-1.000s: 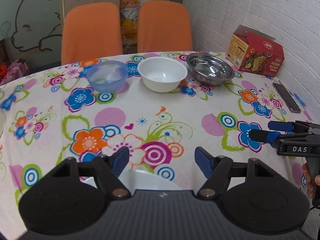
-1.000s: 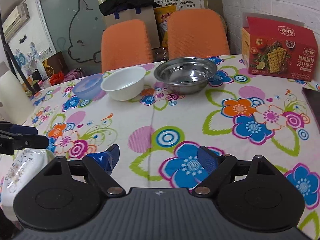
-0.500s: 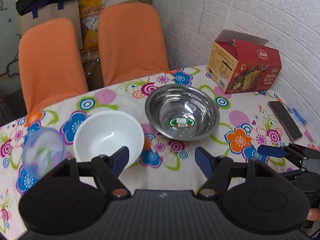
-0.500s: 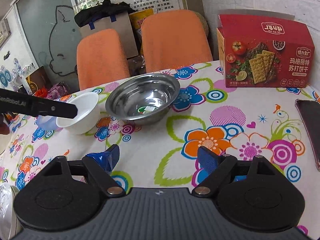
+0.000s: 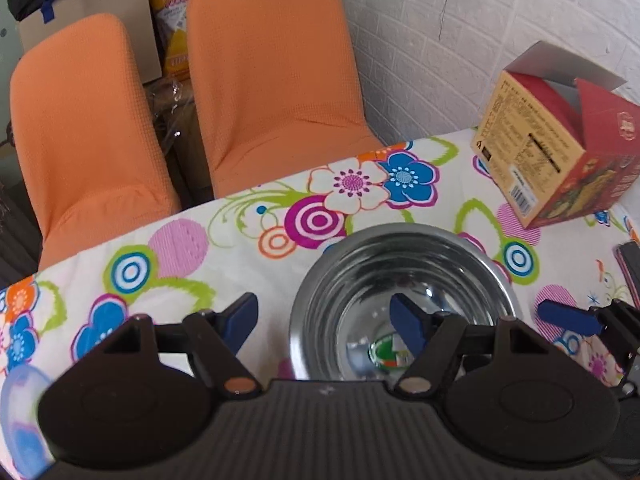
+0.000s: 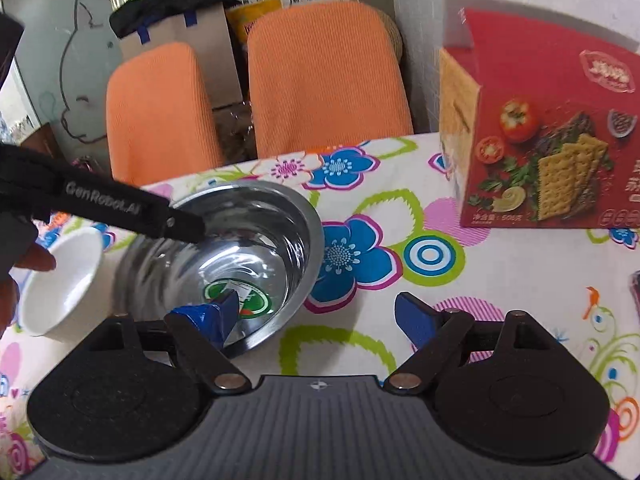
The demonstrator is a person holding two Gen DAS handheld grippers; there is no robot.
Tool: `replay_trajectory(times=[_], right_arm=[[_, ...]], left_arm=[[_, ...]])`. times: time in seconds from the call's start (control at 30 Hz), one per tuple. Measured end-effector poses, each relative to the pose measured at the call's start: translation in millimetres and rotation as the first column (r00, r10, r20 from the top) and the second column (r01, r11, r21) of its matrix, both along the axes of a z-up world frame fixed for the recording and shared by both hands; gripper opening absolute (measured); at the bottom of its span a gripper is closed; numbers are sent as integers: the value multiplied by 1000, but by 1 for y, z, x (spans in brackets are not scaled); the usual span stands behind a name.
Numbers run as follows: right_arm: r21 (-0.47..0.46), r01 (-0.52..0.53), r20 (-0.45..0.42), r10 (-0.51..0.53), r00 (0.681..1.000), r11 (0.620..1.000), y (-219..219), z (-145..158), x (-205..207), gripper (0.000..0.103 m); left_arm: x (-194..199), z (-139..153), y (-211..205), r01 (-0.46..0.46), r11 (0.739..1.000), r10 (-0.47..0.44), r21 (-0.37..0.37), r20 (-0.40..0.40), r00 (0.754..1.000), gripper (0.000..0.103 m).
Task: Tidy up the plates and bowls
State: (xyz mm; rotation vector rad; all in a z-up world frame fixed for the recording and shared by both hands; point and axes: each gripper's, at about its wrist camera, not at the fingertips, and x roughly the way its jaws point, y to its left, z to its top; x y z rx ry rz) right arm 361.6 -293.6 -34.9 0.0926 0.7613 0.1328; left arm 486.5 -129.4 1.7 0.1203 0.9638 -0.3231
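A steel bowl (image 5: pixel 404 276) (image 6: pixel 256 236) with a green sticker inside stands on the flowered tablecloth. My left gripper (image 5: pixel 322 322) is open and straddles the bowl's left rim, with one blue pad inside and one outside. Open too, my right gripper (image 6: pixel 314 318) straddles the opposite rim, its left pad inside the bowl. The left gripper's black finger (image 6: pixel 120 208) reaches over the bowl in the right wrist view. To the bowl's left sits a white bowl (image 6: pixel 64 280). A translucent blue bowl (image 5: pixel 20 400) shows at the left wrist view's lower left edge.
A red cracker box (image 5: pixel 560 152) (image 6: pixel 552 128) stands right of the steel bowl by the white brick wall. A dark phone (image 5: pixel 630 264) lies at the right edge. Two orange chairs (image 5: pixel 272 80) stand behind the table's far edge. A hand (image 6: pixel 20 264) holds the left gripper.
Both grippers have moved forward across the table to the steel bowl. Each now has one pad inside the bowl and one outside. The bowls have not moved.
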Motion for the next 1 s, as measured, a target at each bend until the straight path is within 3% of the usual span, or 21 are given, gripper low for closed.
replay_trajectory(times=[0.13, 0.23, 0.27, 0.37, 0.43, 0.57, 0.73, 1.0], right_arm=[[-26, -46, 40, 47, 998, 999, 10, -10, 7, 72], [-38, -79, 52, 81, 995, 996, 18, -13, 10, 71], [-32, -92, 53, 94, 994, 995, 20, -12, 9, 71], [13, -144, 50, 143, 988, 989, 26, -8, 1, 74], [-22, -137, 46, 138, 989, 990, 31, -4, -8, 73], [8, -126, 53, 125, 991, 992, 24, 6, -29, 73], [17, -136, 41, 135, 990, 991, 24, 16, -69, 74], [56, -192, 19, 191, 981, 980, 45, 13, -148, 74]], left_arm=[[11, -17, -9, -6, 1000, 6, 7, -14, 1000, 73], [12, -28, -16, 23, 1000, -23, 10, -49, 999, 51], [11, -31, -18, 32, 999, -31, 18, -53, 998, 48], [3, -31, -21, 53, 998, -52, 22, -52, 997, 49], [-4, -29, -23, 65, 998, -64, 14, -57, 996, 49], [-20, -23, -24, 89, 996, -89, -9, -69, 994, 49], [-67, -11, -25, 130, 991, -130, 12, -56, 990, 49], [-164, -8, 10, 143, 989, -141, 36, -55, 988, 49]])
